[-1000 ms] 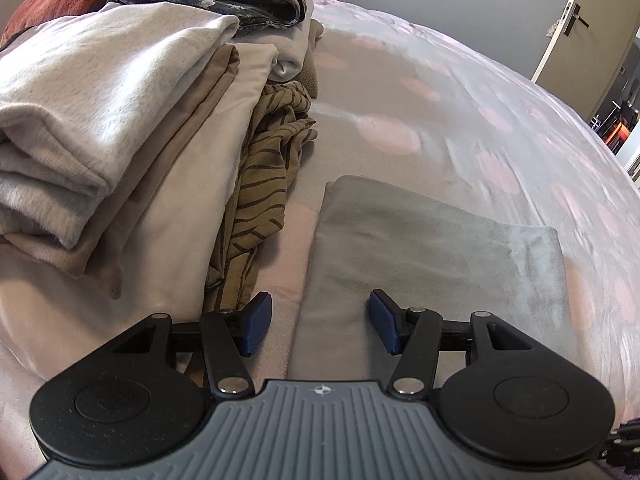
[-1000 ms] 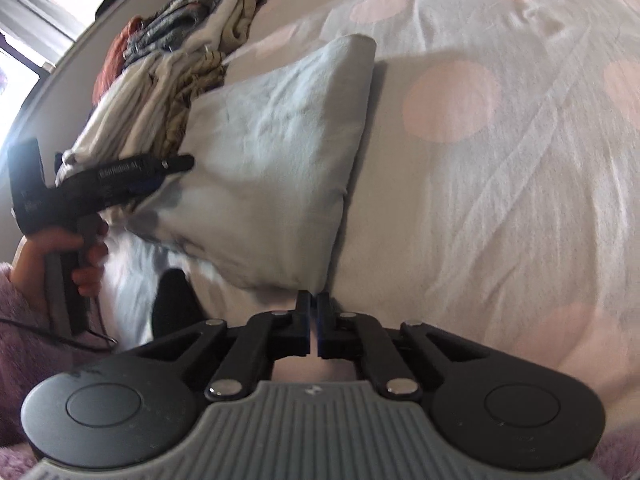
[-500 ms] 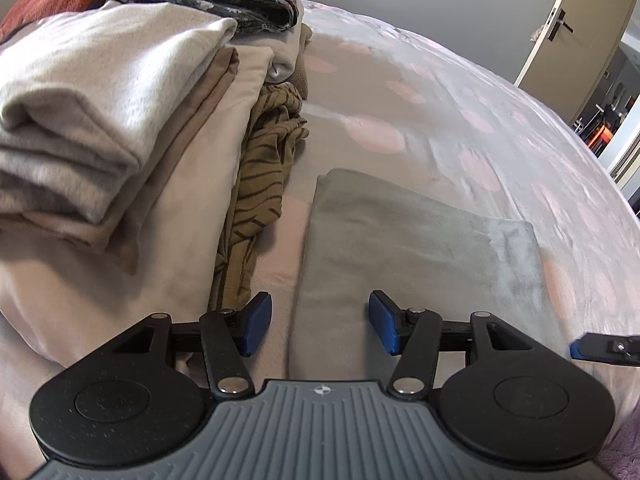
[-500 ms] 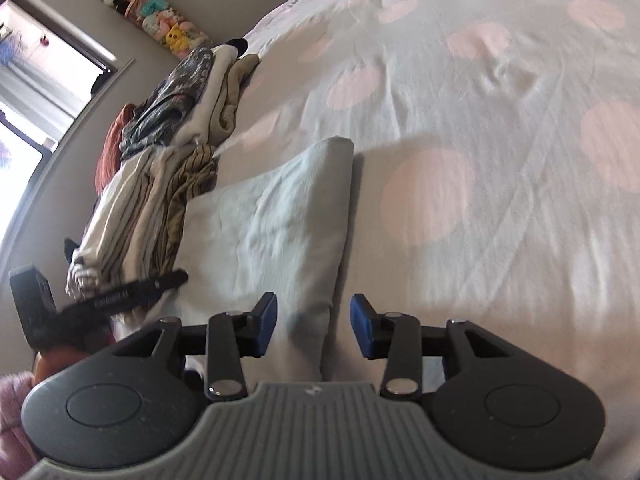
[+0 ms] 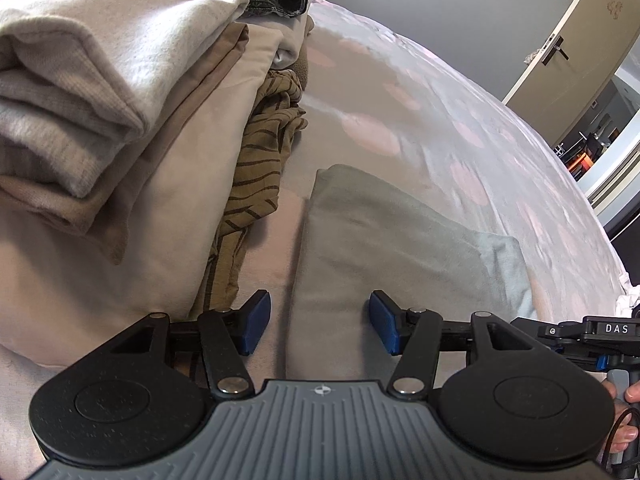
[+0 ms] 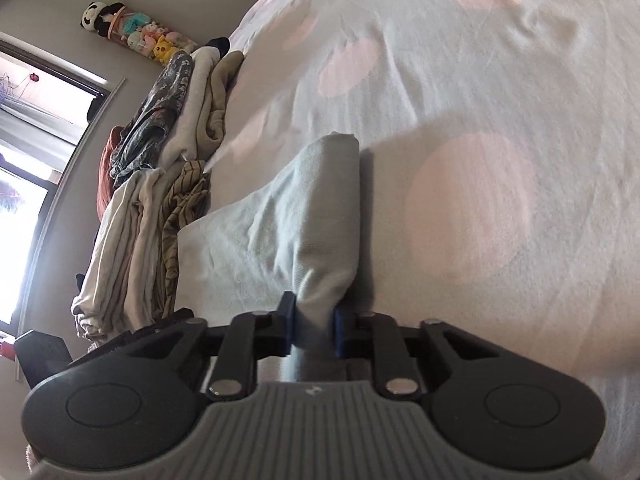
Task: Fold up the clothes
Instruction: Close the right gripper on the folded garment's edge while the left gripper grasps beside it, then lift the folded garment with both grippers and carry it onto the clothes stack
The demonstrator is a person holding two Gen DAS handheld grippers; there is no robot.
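Note:
A folded grey cloth [image 5: 392, 232] lies on the pink-dotted bedspread [image 5: 460, 132]. My left gripper [image 5: 320, 326] is open, low over the cloth's near left corner. The cloth's left edge runs between its blue pads without touching them. In the right wrist view my right gripper [image 6: 314, 328] has its jaws closing on the right edge of the grey cloth [image 6: 280, 232]. Both pads press on the fabric, which bunches up into a ridge ahead of them. Part of the right gripper [image 5: 600, 332], with a hand under it, shows at the right edge of the left wrist view.
A pile of folded beige and white clothes [image 5: 100, 100] fills the left, with an olive striped garment [image 5: 260, 160] along its edge, close to the grey cloth. Beyond the bed stand a door [image 5: 560, 40], a window [image 6: 24, 160] and plush toys [image 6: 132, 28].
My right gripper opened, moved forward onto the cloth's right edge and closed on it, so the edge now stands up in a ridge. The left gripper stayed open and only tilted slightly.

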